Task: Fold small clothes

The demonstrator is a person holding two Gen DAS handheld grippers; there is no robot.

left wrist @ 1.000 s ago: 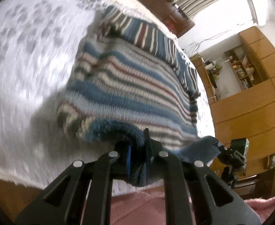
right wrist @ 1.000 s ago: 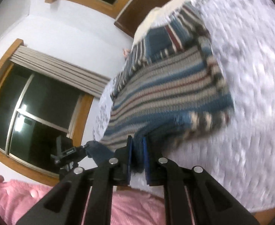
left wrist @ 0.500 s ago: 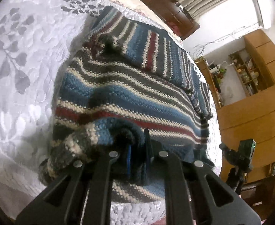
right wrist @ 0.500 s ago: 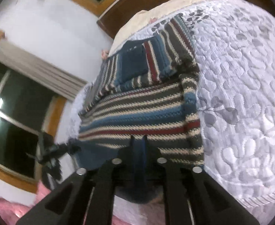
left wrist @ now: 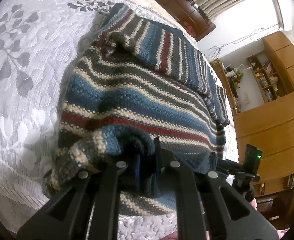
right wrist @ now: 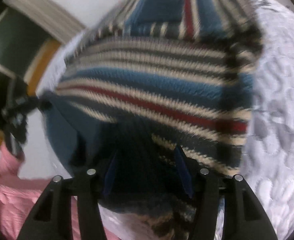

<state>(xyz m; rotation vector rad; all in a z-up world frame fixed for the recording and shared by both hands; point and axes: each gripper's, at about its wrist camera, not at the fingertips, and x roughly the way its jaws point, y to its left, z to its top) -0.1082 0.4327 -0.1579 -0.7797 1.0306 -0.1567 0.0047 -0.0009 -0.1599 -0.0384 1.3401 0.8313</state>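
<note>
the striped sweater lay on the bed's white quilt. the left gripper clenched its near hem; the right gripper stood released around the hem.

No writing, label or number can be read anywhere.
</note>
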